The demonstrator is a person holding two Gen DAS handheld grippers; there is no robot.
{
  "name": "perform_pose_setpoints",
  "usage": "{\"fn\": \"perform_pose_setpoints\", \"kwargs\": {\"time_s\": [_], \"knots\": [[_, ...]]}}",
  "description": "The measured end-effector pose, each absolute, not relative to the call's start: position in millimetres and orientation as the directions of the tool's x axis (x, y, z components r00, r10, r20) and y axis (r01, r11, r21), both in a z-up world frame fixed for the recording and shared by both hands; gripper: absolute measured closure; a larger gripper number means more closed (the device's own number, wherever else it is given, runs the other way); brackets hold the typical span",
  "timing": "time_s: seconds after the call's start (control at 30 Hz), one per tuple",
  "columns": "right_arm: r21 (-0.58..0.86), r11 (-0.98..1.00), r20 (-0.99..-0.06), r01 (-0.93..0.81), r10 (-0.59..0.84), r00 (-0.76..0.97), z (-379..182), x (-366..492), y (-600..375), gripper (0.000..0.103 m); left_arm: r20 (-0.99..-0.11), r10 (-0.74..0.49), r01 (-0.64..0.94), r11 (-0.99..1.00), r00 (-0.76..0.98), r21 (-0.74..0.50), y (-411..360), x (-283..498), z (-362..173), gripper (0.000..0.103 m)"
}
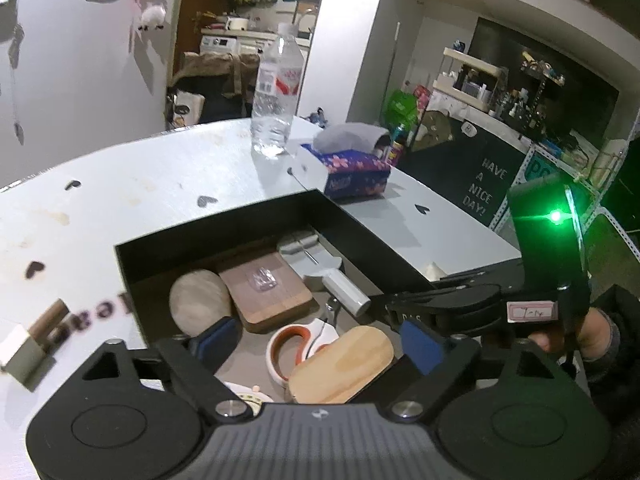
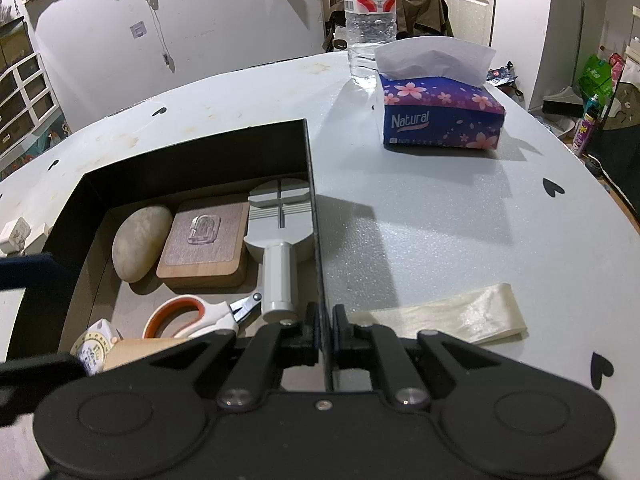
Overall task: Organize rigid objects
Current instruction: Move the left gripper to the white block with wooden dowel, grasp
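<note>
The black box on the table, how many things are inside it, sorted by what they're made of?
Wooden things: 2, the square wooden coaster with a clear plastic hook on top and the oval light wooden board
Stone: 1, the smooth grey pebble
Metal or plastic tools: 3, the grey watch-link tool, the orange-handled white scissors, the small round cream tape measure
Total: 6

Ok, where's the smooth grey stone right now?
In the right wrist view, the stone lies inside the black box, at its left, touching the wooden coaster.
</note>
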State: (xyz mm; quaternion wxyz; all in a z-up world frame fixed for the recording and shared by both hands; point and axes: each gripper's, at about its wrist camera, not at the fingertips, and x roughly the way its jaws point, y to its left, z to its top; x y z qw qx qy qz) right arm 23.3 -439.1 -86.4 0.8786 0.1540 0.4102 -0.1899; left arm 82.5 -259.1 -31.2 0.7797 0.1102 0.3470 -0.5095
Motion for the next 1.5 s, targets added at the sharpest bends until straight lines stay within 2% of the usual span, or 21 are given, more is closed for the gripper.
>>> {"fn": "perform_pose_setpoints", "kwargs": {"time_s": [0.23, 0.6, 1.03, 1.23, 1.3, 1.37, 1.5], "knots": [[0.115, 0.880, -0.779, 0.460, -0.207, 0.592, -86.5, 23.3, -439.1, 0.095, -0.616, -0.719, 0.850, 0.507, 0.322, -0.147, -241.7, 80.6, -21.1, 0.002], [0.115, 0.880, -0.779, 0.460, -0.207, 0.592, -86.5, 23.2, -439.1, 0.095, -0.572, -0.653, 0.751, 0.654, 0.497, -0.094, -189.8, 93.6, -13.0, 0.000], [0.116, 0.880, -0.779, 0.461, -0.207, 0.592, -86.6, 23.2, -439.1, 0.095, -0.592, -0.425, 0.474, 0.877, 0.685, -0.082, -147.1, 147.9, -41.0, 0.000], [0.116, 0.880, -0.779, 0.461, -0.207, 0.592, -86.6, 23.1, -439.1, 0.095, -0.610, -0.348, 0.338, 0.931, 0.712, -0.137, -147.3, 176.6, -61.9, 0.000], [0.116, 0.880, -0.778, 0.461, -0.207, 0.592, -86.7, 23.1, -439.0, 0.095, -0.613, -0.339, 0.297, 0.939, 0.714, -0.174, -148.7, 185.8, -67.6, 0.003], [0.116, 0.880, -0.778, 0.461, -0.207, 0.592, -86.6, 23.1, -439.0, 0.095, -0.613, -0.335, 0.266, 0.942, 0.716, -0.204, -149.9, 191.8, -72.2, 0.010], [0.115, 0.880, -0.779, 0.460, -0.208, 0.592, -86.8, 23.2, -438.9, 0.094, -0.615, -0.335, 0.231, 0.942, 0.714, -0.245, -152.5, 199.1, -80.9, 0.032]]}}
